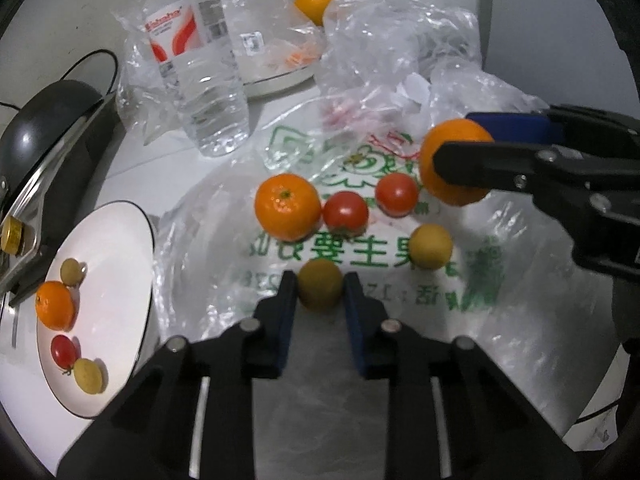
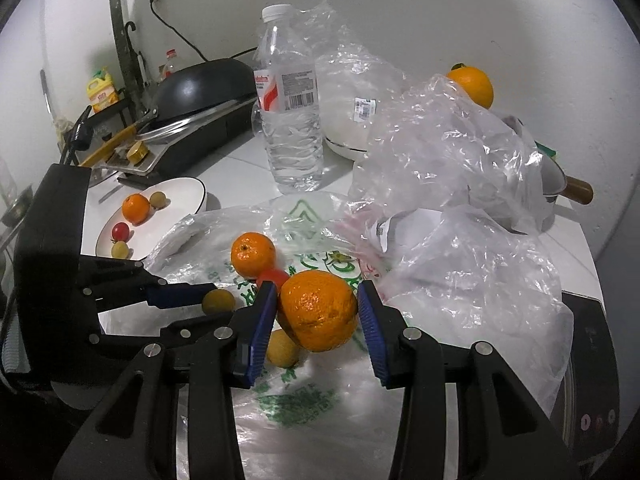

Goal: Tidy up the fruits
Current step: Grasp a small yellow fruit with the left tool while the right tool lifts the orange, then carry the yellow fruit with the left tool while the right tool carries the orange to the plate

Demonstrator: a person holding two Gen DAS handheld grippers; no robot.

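With your left claw point(image 1: 320, 292) clamped on a yellow fruit point(image 1: 321, 285) on the bag point(image 1: 520, 320) and your right claw point(image 2: 317, 312) gripping an orange point(image 2: 318, 310), lift both and carry them to the plate point(image 1: 120, 264) at left.

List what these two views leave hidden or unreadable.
- Left wrist view: the underside of the yellow-green fruit, hidden between the left tongs.
- Right wrist view: a red tomato, mostly hidden behind the right tongs' orange.
- Both views: what the far plate holds, veiled by crumpled clear bags.
- Left wrist view: the bottle top, cut off by the edge.
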